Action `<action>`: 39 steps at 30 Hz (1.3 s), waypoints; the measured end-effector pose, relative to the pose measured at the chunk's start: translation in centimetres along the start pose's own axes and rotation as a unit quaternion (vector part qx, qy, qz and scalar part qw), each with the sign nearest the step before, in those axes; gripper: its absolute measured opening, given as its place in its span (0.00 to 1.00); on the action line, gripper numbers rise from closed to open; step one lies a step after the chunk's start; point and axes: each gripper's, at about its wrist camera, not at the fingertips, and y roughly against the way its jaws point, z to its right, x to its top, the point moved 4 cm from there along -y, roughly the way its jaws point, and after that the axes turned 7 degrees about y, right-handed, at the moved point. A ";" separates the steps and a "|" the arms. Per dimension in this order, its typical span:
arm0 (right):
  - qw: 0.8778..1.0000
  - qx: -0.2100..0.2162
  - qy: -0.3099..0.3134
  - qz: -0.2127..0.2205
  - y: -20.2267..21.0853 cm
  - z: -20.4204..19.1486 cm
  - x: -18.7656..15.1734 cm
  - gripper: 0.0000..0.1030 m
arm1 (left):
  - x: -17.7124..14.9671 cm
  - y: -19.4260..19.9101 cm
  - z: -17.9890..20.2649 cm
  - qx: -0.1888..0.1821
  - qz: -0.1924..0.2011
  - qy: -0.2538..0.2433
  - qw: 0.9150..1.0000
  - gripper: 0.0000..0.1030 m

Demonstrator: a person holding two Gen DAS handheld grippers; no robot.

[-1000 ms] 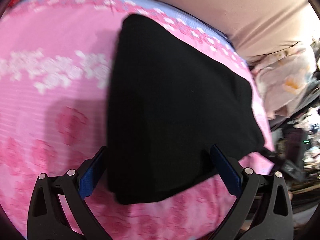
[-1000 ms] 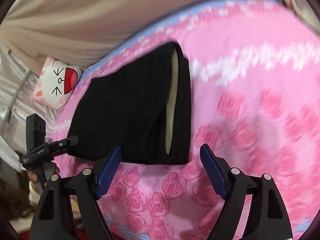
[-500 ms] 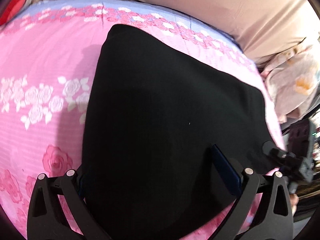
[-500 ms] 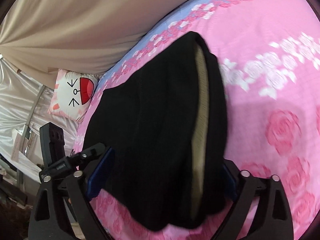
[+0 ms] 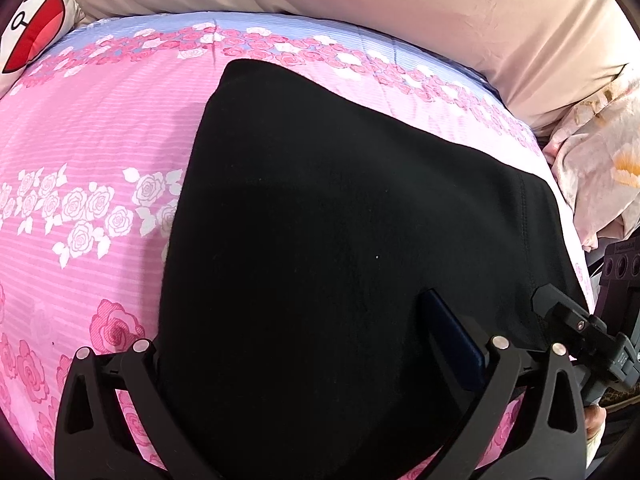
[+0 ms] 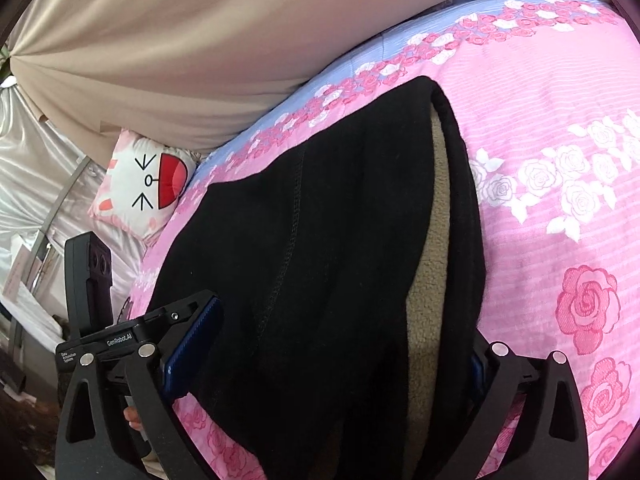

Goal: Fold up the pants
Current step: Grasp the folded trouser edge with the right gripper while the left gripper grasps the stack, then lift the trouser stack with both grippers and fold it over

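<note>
The black pants (image 5: 340, 248) lie folded into a thick block on the pink rose bedspread (image 5: 88, 152). In the right wrist view the pants (image 6: 340, 248) show a beige fleece lining (image 6: 430, 280) along the open edge. My left gripper (image 5: 304, 344) is open, its jaws straddling the near edge of the pants. My right gripper (image 6: 332, 344) is open too, its jaws either side of the pants' near end. The left gripper's blue pad also shows in the right wrist view (image 6: 192, 340), and the right gripper shows in the left wrist view (image 5: 580, 332).
A beige curtain (image 5: 400, 12) hangs behind the bed. A white cat-face pillow (image 6: 148, 184) lies at the bed's far end. A floral pink cloth (image 5: 600, 168) is bunched beside the bed on the right. Silvery fabric (image 6: 36, 184) hangs at the left.
Both grippers have moved forward from in front of the pants, so the open jaws now straddle the pants' near edge. The pants have stayed in place.
</note>
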 end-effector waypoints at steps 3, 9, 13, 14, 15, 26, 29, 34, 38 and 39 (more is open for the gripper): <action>1.000 -0.007 -0.003 0.007 0.0 0.0 0.0 0.95 | 0.1 -0.1 0.1 0.001 -0.001 0.001 1.000 0.96; 0.999 -0.011 -0.030 0.009 0.0 0.4 0.4 0.95 | 0.4 -0.2 0.3 0.015 -0.004 0.010 1.000 0.96; 0.999 -0.009 -0.031 0.007 0.0 0.7 0.5 0.95 | 0.6 -0.3 0.6 0.028 0.003 0.011 1.000 0.96; 0.999 -0.007 -0.030 0.007 0.0 0.9 0.6 0.95 | 0.7 -0.4 0.7 0.032 0.006 0.011 0.999 0.96; 1.000 -0.009 -0.026 0.006 -0.1 0.8 0.7 0.95 | 0.8 -0.5 0.7 0.034 0.007 0.011 0.999 0.96; 0.999 -0.021 -0.035 0.001 0.6 1.4 0.2 0.45 | 0.7 0.2 1.2 0.039 0.009 0.002 0.999 0.87; 0.999 -0.024 -0.032 0.006 1.0 1.0 0.3 0.41 | 0.8 1.0 1.3 0.035 0.011 0.001 0.999 0.73; 0.999 0.014 -0.035 0.025 3.0 -0.5 1.0 0.36 | 1.4 3.8 1.1 -0.049 0.002 0.025 0.998 0.43; 0.999 0.016 -0.007 0.030 5.9 -2.6 0.4 0.36 | 0.5 5.5 0.6 -0.107 -0.025 0.032 0.993 0.42; 1.000 0.014 -0.007 0.027 6.3 -2.6 0.0 0.36 | -0.2 5.5 0.5 -0.114 -0.038 0.031 0.992 0.43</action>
